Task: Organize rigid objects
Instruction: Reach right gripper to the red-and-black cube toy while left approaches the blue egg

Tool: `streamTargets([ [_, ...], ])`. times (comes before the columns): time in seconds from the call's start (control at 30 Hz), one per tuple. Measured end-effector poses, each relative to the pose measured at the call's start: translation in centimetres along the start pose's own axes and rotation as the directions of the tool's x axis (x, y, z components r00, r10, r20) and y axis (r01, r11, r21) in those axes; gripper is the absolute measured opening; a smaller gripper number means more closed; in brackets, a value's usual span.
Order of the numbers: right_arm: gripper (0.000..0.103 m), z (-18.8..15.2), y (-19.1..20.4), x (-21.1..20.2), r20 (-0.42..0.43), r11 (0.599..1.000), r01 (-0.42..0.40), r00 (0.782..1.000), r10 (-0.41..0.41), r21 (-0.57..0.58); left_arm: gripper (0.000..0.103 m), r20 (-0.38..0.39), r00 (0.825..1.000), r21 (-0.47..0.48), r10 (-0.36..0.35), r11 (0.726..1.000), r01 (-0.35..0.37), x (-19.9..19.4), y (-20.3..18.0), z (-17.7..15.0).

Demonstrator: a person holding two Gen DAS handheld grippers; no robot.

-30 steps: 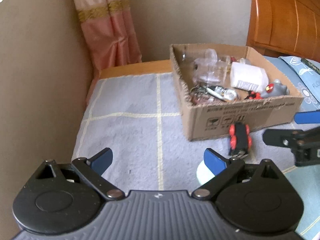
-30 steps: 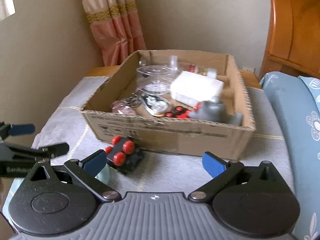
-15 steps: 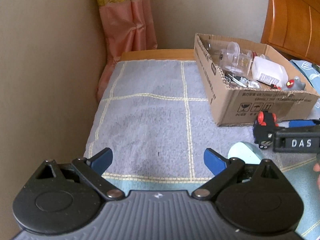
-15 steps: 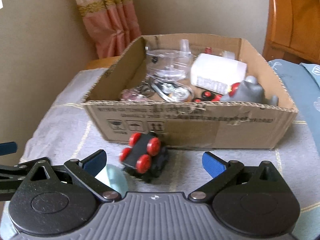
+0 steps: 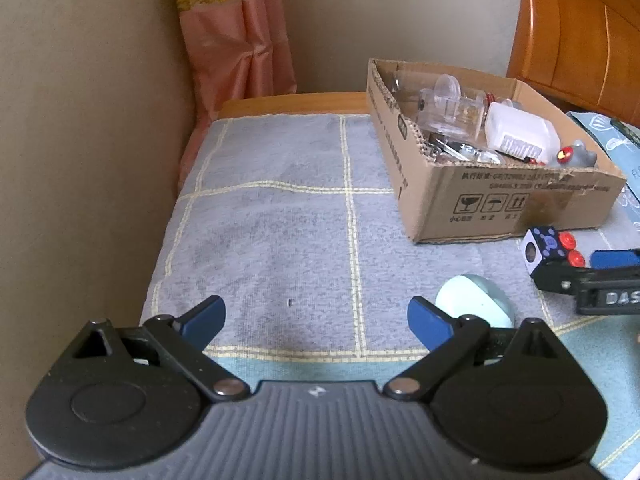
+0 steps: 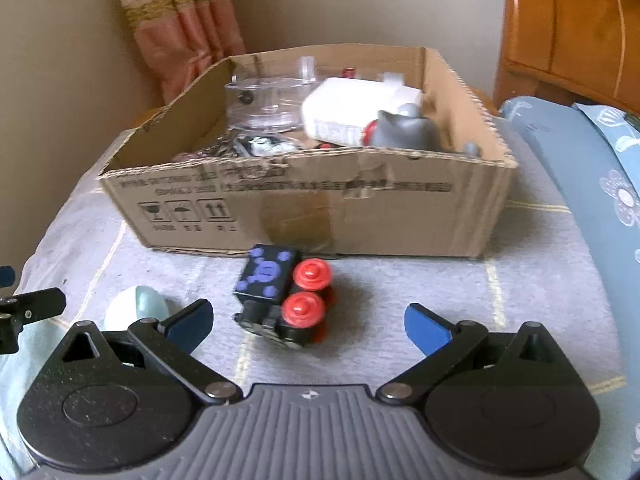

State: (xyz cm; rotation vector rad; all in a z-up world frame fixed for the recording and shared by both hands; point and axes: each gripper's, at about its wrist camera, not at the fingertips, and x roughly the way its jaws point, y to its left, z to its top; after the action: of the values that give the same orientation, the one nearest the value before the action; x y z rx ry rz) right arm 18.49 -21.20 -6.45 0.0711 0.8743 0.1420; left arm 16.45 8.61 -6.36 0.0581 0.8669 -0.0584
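gaping wide and empty, right hand-held gripper (image 6: 308, 326) astride toy train (image 6: 285, 300) near box edge (image 6: 304, 168); left hand-held gripper (image 5: 316, 322) likewise

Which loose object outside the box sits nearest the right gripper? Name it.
The black toy train with red wheels, lying on the grey cloth just ahead of the open right gripper, between its fingers' line. The pale round object lies off to the left.

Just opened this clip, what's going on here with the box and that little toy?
A person holds a gripper in each hand over a grey blanket. The right gripper is open, lined up on a black toy train with red wheels lying in front of a cardboard box of odds and ends. The left gripper is open and holds nothing, beside a pale round object. Nothing is grasped yet.
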Motion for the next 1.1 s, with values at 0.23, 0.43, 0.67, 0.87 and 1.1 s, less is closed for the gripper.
streamTargets([
  [0.23, 0.103, -0.5, 1.2, 1.8, 0.040, 0.990, 0.115, 0.993, -0.112, -0.077, 0.097, 0.012, 1.000, 0.017, -0.011, 1.000, 0.011, -0.3, 0.0, -0.1],
  [0.43, 0.103, -0.8, -2.4, 1.0, 0.018, 0.991, 0.115, 0.993, -0.114, -0.071, 0.097, 0.025, 0.987, 0.127, -0.156, 0.980, 0.151, -0.3, -2.3, -0.3],
  [0.67, 0.103, -1.7, -3.5, 0.4, 0.035, 0.988, 0.045, 0.999, -0.041, -0.149, 0.097, -0.023, 0.955, 0.314, -0.297, 0.904, 0.289, 1.3, -5.8, -1.1],
  [0.87, 0.103, -2.3, -3.7, 0.0, 0.061, 0.985, 0.032, 0.998, -0.021, -0.169, 0.095, -0.044, 0.945, 0.414, -0.324, 0.855, 0.312, 3.0, -6.6, -1.3],
  [1.1, 0.103, -2.2, -3.8, 0.1, 0.058, 0.976, -0.014, 0.998, 0.027, -0.219, 0.085, -0.091, 0.903, 0.442, -0.421, 0.795, 0.415, 3.8, -6.2, -0.3],
])
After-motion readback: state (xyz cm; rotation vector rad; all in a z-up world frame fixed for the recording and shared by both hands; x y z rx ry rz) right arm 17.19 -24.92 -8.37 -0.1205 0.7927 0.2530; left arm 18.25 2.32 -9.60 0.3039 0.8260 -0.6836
